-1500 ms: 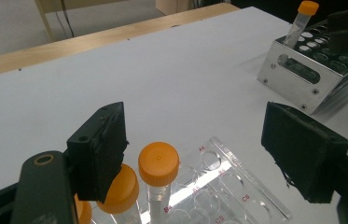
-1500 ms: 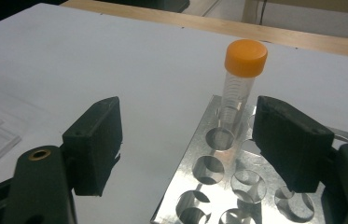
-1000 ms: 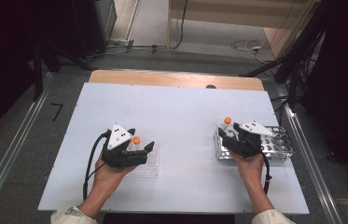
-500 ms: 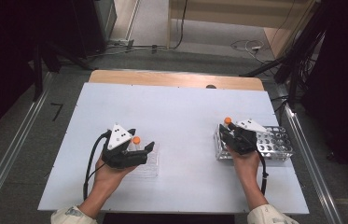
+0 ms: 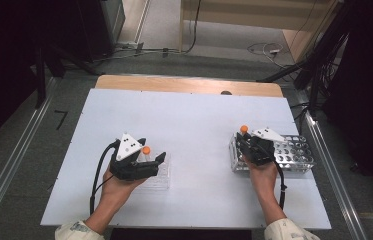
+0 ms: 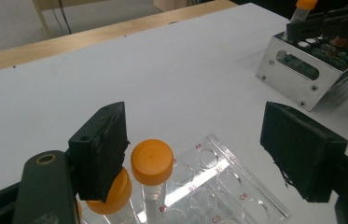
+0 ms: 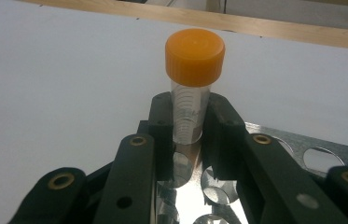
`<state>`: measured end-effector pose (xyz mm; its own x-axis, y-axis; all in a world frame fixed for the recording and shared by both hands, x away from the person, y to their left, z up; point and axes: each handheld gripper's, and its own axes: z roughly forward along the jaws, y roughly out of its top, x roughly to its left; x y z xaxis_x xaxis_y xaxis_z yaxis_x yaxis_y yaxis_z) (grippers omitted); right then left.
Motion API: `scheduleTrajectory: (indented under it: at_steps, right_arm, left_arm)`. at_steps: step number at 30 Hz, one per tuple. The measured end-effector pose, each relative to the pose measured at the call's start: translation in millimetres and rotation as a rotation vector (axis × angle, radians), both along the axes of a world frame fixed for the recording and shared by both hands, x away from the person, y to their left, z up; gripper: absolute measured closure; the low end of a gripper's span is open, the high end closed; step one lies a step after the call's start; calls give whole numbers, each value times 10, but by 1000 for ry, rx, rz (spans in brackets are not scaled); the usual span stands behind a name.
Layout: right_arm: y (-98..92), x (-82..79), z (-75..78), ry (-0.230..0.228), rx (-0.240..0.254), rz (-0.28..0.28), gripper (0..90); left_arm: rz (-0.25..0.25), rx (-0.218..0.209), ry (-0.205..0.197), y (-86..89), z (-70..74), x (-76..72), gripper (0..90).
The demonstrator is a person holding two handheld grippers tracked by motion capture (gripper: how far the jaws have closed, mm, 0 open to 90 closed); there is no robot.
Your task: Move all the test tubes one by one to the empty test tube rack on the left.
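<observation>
Tube [image 5: 244, 131] with the orange cap, high view: it stands upright at the near-left corner of the metal rack [image 5: 294, 152], and the right gripper [image 5: 248, 142] is clamped on its clear body just under the cap; its jaws have just been closing onto it. Looks light and rigid, smooth plastic, so probably slippery; I'd keep the hold low on the barrel, not on the cap. The white table [image 5: 189, 120] stretches away left of the metal rack. Left gripper [image 5: 151, 159] sits well left of the metal rack, over a clear rack [image 5: 160, 176].

Left gripper view: left gripper [image 6: 199, 154] jaws stand wide apart, nothing pressed between them. Two more capped tubes here, one [image 6: 152, 170] upright between the jaws, a second [image 6: 111, 196] tucked behind the left pad. Clear rack [image 6: 227, 186] has lettered wells, mostly empty. Metal rack [image 6: 302, 70] is far off at upper right.

Right gripper view: right gripper [image 7: 186, 128] pads press both sides of the tube [image 7: 191, 88], which stands in a metal rack [image 7: 302, 144] hole. Neighbouring holes are empty, so nothing blocks a straight lift. Risk: tilting could bind it against the hole rim.
</observation>
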<state>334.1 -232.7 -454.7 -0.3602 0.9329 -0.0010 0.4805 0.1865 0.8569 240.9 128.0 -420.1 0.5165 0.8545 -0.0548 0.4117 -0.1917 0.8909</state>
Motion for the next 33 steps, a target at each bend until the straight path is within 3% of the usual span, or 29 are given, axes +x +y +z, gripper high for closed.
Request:
scheduleTrajectory:
  at_steps: [12, 33]
  right_arm:
    - [-42, -97, 199, -87, 36, 0, 722]
    - [-112, -311, 493, -159, 63, 40, 723]
  left_arm:
    - [0, 2, -1, -3, -2, 0, 240]
    - [-22, 14, -2, -41, -12, 1, 186]
